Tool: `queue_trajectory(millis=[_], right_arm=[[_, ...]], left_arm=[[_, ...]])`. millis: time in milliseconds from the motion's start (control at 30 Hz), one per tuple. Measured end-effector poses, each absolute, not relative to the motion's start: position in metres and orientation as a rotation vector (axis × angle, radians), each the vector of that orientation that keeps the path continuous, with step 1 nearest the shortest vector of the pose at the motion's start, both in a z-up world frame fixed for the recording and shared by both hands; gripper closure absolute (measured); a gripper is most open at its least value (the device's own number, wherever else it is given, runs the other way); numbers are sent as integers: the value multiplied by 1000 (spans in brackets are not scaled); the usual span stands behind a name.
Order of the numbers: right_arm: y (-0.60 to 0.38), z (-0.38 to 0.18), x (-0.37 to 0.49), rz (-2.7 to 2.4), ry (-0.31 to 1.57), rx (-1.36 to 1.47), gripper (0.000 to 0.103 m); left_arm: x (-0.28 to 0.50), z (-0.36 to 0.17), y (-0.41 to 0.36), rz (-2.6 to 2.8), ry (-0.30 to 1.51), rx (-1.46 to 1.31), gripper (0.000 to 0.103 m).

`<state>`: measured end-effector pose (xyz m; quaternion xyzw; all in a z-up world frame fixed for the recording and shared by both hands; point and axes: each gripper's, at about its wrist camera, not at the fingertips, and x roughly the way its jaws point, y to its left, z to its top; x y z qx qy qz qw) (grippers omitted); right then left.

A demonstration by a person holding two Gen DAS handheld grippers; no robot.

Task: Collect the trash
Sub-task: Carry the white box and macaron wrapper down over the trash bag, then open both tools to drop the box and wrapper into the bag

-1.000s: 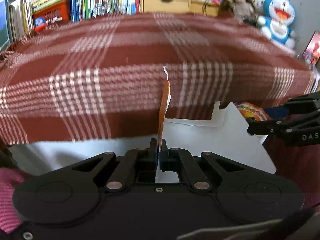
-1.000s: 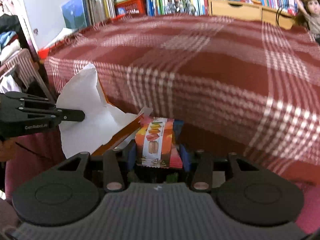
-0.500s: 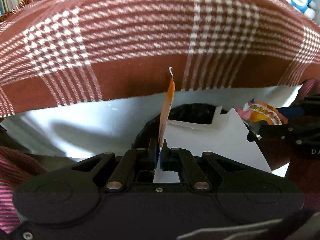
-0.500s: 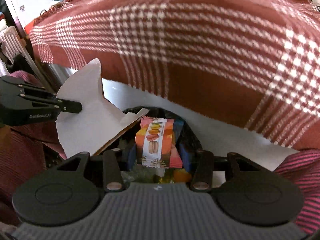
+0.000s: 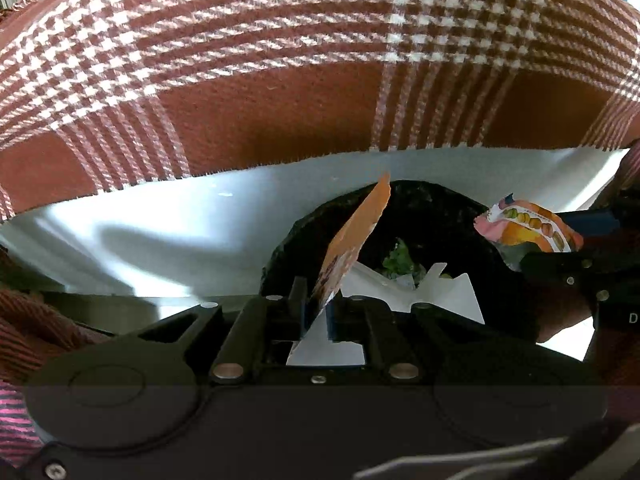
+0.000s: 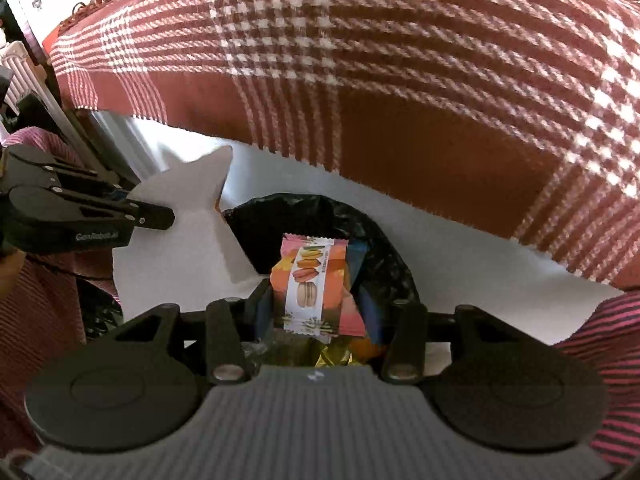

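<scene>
- The left gripper has its jaws nearly together, and a torn piece of cardboard, orange on one face and white on the other, stands edge-up between them, leaning to the right.
- From the right wrist view the same cardboard shows its white side beside the left gripper's fingers.
- The right gripper is clamped on a pink and orange snack packet printed with macarons; its jaws are only as far apart as the packet is wide.
- Both pieces of trash hang over the mouth of a bin lined with a black bag.
- Inside the bin lie some green scraps and more white card; under the right gripper there is also something gold and crinkled.
- The bin stands on a white floor, just below the hanging edge of a red and white checked tablecloth.
- A pink striped sleeve shows at the right.
</scene>
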<state>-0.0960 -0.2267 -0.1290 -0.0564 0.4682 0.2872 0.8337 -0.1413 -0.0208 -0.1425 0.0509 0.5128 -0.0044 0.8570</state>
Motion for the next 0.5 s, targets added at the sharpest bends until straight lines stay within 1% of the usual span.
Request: queue_trajectory(millis=[100, 500], right_arm=[[-227, -130, -94, 609, 994, -117, 50], [-221, -130, -93, 613, 996, -116, 48]], left_arm=[[-140, -147, -21, -8, 1078, 105, 94], [-141, -152, -16, -5, 1074, 96, 85]])
